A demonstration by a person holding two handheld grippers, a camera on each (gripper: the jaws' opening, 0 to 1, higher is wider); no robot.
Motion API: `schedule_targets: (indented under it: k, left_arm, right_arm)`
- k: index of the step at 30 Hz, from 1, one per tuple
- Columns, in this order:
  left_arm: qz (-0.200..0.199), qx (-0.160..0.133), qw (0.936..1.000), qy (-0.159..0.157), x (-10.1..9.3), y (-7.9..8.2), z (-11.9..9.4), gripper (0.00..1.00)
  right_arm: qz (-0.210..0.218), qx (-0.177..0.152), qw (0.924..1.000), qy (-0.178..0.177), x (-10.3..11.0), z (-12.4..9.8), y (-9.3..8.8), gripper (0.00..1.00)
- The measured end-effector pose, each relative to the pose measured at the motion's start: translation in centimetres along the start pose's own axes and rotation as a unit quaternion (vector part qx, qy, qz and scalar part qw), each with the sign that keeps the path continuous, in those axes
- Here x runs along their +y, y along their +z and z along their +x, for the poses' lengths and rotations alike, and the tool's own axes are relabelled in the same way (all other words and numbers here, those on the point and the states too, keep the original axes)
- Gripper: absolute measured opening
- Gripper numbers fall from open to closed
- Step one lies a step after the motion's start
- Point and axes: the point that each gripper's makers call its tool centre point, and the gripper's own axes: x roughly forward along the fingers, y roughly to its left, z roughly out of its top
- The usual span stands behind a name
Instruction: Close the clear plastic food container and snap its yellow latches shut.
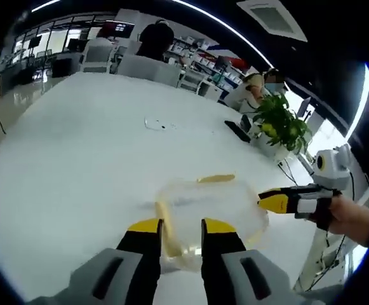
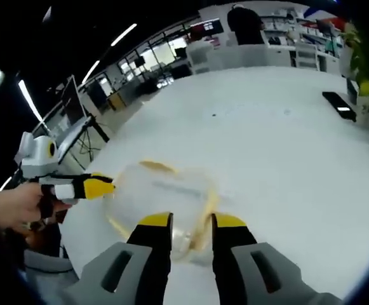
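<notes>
- Nearest in the left gripper view, the left gripper (image 1: 181, 227) rises from the bottom edge, its yellow-tipped jaws apart and straddling the near rim of the clear plastic food container (image 1: 211, 213).
- White table (image 1: 76, 165), the largest thing, spreads wide beneath it all; the container sits on it near its edge.
- Potted plant (image 1: 281, 122) stands at the table's far side, with a dark flat object (image 1: 237, 131) lying just beside it.
- Yellow latches: one (image 1: 216, 178) lies along the container's far rim.
- Coming in from the right, the right gripper (image 1: 274, 201) points its yellow tips at the container's side; a hand (image 1: 351, 218) holds it.
- From the right gripper view, the right gripper's jaws stand apart over the container's near rim, and the left gripper enters from the left.
</notes>
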Motion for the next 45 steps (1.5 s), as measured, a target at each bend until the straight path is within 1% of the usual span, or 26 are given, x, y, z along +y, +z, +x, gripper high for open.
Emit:
schedule_targets:
  k: [1,2,3,6,8,10,14,16,18,19,20,22,23,24,25,28,29,32,37,40,42,45]
  left_arm:
    - [0.013,0.003,0.9999,-0.002,-0.1,0.1,-0.1,0.17]
    - [0.034,0.004,0.9993,-0.018,-0.5,0.4,-0.1,0.16]
    - [0.044,0.004,0.9987,-0.024,-0.7,0.6,-0.1,0.16]
    - [0.1,0.008,0.9941,-0.041,-1.3,1.5,0.0,0.16]
    - [0.126,0.013,0.9907,-0.049,-1.7,1.7,0.2,0.16]
    - [0.142,0.021,0.9879,-0.06,-2.2,1.9,0.4,0.16]
    - [0.17,0.028,0.9825,-0.072,-2.9,2.3,0.8,0.15]
    - [0.186,0.036,0.9785,-0.081,-3.3,2.2,0.9,0.15]
    - [0.205,0.043,0.9734,-0.092,-3.7,2.1,1.0,0.15]
    - [0.22,0.047,0.969,-0.101,-4.0,2.0,1.0,0.15]
    - [0.227,0.052,0.9663,-0.11,-4.3,1.8,1.0,0.15]
    - [0.229,0.052,0.9656,-0.112,-4.5,1.8,1.1,0.15]
    - [0.232,0.054,0.9643,-0.115,-4.5,1.7,1.2,0.15]
    - [0.239,0.055,0.9621,-0.12,-4.7,1.6,1.3,0.15]
    - [0.241,0.056,0.9614,-0.121,-4.8,1.5,1.3,0.15]
    - [0.252,0.057,0.958,-0.123,-4.9,1.5,1.6,0.15]
    - [0.253,0.057,0.9577,-0.125,-5.0,1.5,1.6,0.15]
    - [0.265,0.059,0.9539,-0.128,-5.3,1.3,1.8,0.15]
    - [0.306,0.068,0.9394,-0.14,-6.2,0.7,1.9,0.14]
    - [0.313,0.068,0.9364,-0.144,-6.2,0.9,2.1,0.12]
    - [0.321,0.069,0.9328,-0.149,-6.3,0.8,2.2,0.1]
    - [0.328,0.068,0.9298,-0.153,-6.5,0.7,2.3,0.08]
  right_arm:
    - [-0.008,-0.002,1.0,0.0,-0.3,0.2,0.3,0.19]
    - [-0.019,-0.004,0.9998,-0.003,-0.4,0.2,0.7,0.18]
    - [-0.038,-0.007,0.9992,-0.007,-0.4,0.1,1.0,0.18]
    - [-0.048,-0.014,0.9987,0.0,0.3,0.1,1.5,0.18]
    - [-0.053,-0.015,0.9985,0.004,0.5,0.2,1.7,0.17]
    - [-0.06,-0.015,0.998,0.011,0.8,0.4,1.9,0.16]
    - [-0.071,-0.013,0.9972,0.019,1.0,0.7,2.0,0.11]
    - [-0.077,-0.007,0.9966,0.026,1.3,0.9,2.0,0.11]
    - [-0.087,-0.001,0.9958,0.03,0.9,1.3,2.3,0.1]
    - [-0.09,-0.001,0.9955,0.031,1.0,1.4,2.3,0.09]
    - [-0.094,0.0,0.995,0.033,1.0,1.6,2.4,0.08]
    - [-0.103,0.004,0.9939,0.038,1.3,1.8,2.3,0.07]
    - [-0.105,0.004,0.9937,0.04,1.4,1.8,2.3,0.07]
    - [-0.11,0.005,0.9926,0.052,1.9,2.0,2.4,0.06]
    - [-0.113,0.005,0.9922,0.053,2.0,2.0,2.4,0.04]
    - [-0.141,0.002,0.9876,0.068,2.9,2.3,2.6,0.0]
    - [-0.143,0.002,0.9873,0.069,3.1,2.4,2.6,0.0]
    - [-0.154,0.005,0.9852,0.074,3.6,2.8,2.7,0.0]
    - [-0.187,0.017,0.9788,0.083,4.1,3.4,2.5,0.01]
    - [-0.207,0.025,0.9741,0.089,4.4,3.8,2.3,0.01]
    - [-0.216,0.029,0.9716,0.092,4.6,4.0,2.2,0.01]
    - [-0.224,0.033,0.9696,0.094,4.6,4.3,2.2,0.01]
